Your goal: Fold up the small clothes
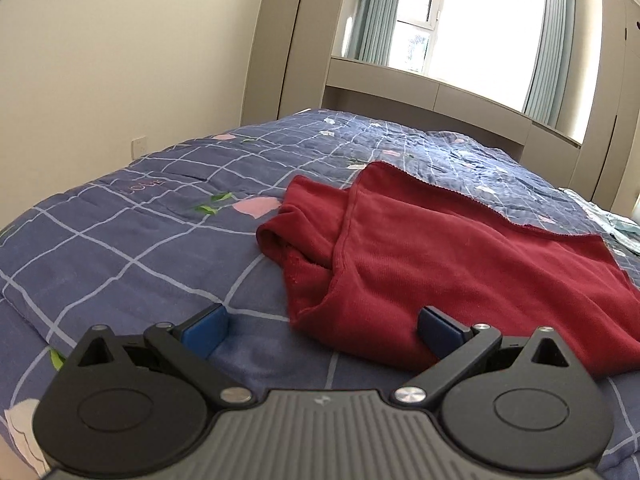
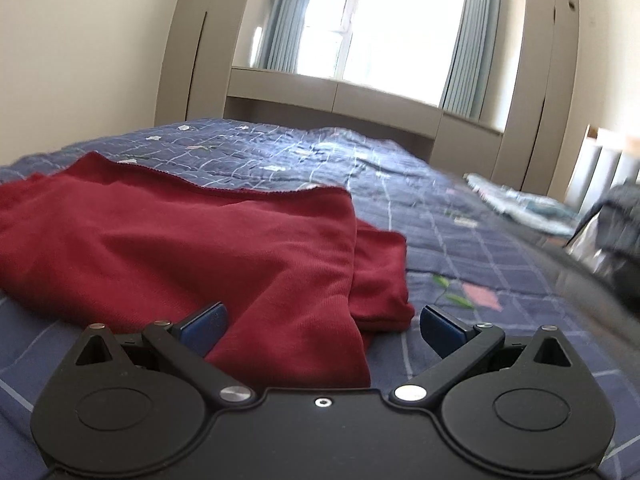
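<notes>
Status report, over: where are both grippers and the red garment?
Left gripper open, right gripper open, both empty. Red garment partly folded on quilt. Nothing blocking.

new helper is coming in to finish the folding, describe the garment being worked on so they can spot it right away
Start at the bed under the window, covered by a blue checked quilt. On the near part of it lies the red garment, loosely folded over itself, in front of both open grippers. It is the only plain dark red piece; the pale blue cloth lies farther off to the right.
</notes>
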A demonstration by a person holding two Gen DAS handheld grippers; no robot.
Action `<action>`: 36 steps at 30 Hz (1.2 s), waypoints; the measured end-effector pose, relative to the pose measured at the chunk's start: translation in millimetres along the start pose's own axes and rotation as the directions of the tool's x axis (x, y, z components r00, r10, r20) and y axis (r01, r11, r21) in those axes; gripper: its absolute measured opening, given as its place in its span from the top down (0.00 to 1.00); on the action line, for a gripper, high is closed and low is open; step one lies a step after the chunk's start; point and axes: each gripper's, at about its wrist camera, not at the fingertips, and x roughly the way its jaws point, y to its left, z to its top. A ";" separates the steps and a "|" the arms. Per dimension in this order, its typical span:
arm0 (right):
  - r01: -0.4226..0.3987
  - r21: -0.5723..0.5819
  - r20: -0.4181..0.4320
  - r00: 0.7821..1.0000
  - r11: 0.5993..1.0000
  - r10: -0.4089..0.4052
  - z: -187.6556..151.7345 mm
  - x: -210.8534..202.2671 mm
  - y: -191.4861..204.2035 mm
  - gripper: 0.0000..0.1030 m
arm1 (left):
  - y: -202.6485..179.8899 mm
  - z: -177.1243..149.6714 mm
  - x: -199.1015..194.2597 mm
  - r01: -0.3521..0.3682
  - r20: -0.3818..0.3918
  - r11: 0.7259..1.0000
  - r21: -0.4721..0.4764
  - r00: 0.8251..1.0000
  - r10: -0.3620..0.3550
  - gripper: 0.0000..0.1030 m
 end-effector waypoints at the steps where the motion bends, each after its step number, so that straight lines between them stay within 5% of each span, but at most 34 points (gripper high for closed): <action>1: -0.010 0.012 0.004 1.000 1.000 0.010 2.6 -3.1 -2.1 0.01 | -0.2 0.3 0.4 -0.001 0.000 1.000 0.000 1.000 0.001 0.00; 6: -0.038 0.156 0.077 0.997 0.987 0.026 34.5 -14.3 2.2 0.00 | -0.4 0.3 0.1 -0.002 -0.002 1.000 0.002 1.000 0.002 0.00; 12: -0.081 0.004 0.041 0.996 0.997 0.081 66.6 22.8 56.2 0.00 | 0.6 -0.4 -0.1 0.009 -0.002 1.000 0.000 1.000 -0.009 0.00; 18: -0.111 -0.101 -0.038 0.994 0.989 0.107 63.0 50.8 93.6 0.01 | 3.6 -0.5 0.8 0.019 0.000 1.000 -0.006 1.000 -0.019 0.00; 36: -0.045 -0.225 -0.033 0.999 0.973 0.039 46.5 55.7 118.1 0.01 | 4.5 -0.7 1.3 0.022 0.003 1.000 -0.011 1.000 -0.022 0.00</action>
